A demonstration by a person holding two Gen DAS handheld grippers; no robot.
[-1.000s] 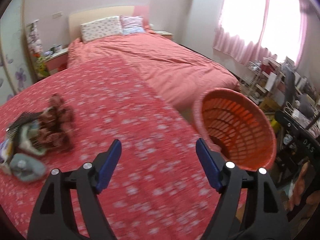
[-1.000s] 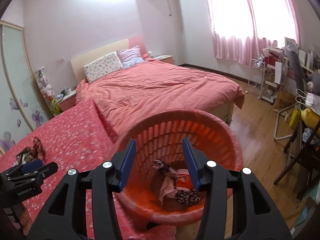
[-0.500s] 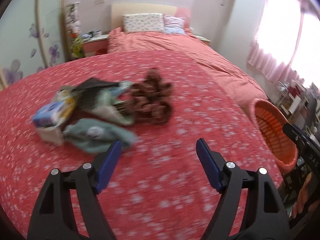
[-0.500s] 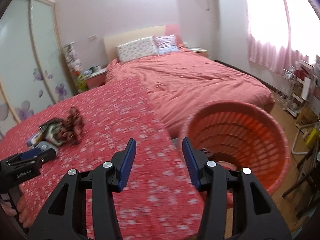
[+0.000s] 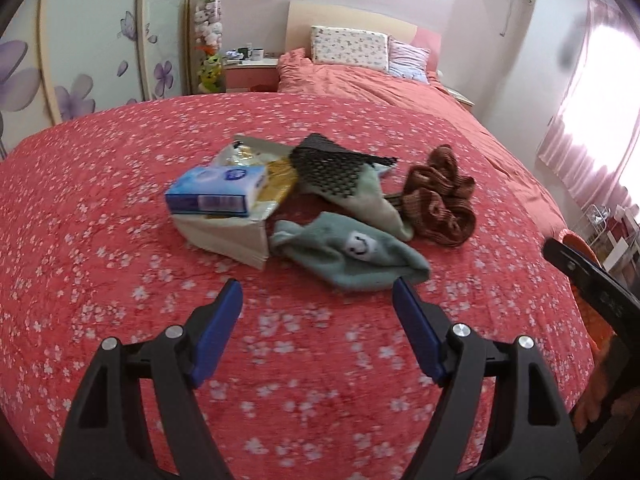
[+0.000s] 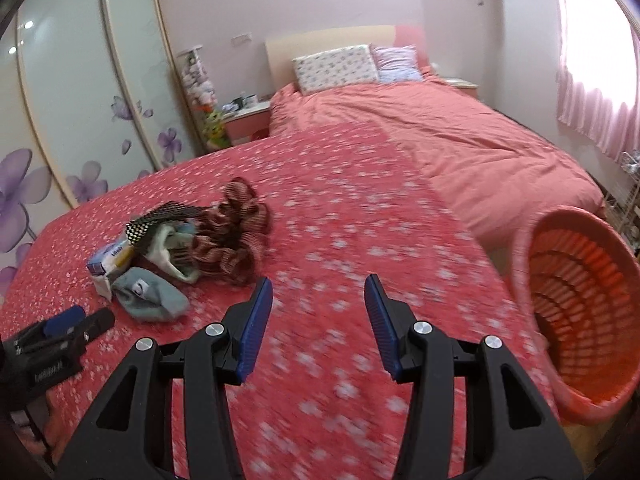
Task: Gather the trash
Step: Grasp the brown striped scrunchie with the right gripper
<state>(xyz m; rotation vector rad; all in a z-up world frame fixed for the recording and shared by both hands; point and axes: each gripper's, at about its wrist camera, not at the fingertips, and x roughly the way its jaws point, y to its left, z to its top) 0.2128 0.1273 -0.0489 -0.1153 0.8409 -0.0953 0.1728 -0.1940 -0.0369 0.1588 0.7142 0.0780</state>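
Blurred, hidden and cropped parts

The near floral cover (image 6: 320, 380) is smeared; the orange basket (image 6: 580, 312) is partly cut off on the right, its bottom hidden; under the blue tissue box (image 5: 218, 192), perhaps a paper bag (image 5: 228, 236).

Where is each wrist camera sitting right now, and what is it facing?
Left wrist: behind the open left tongs, low over the bedspread, facing the green sock and tissue box.
Right wrist: behind the open right tongs, higher, bed ahead, orange basket at right.
Shared: the same pile; each shows the other's tongs.

Bright window (image 6: 596, 56) glare; foreground blurred, perhaps motion.
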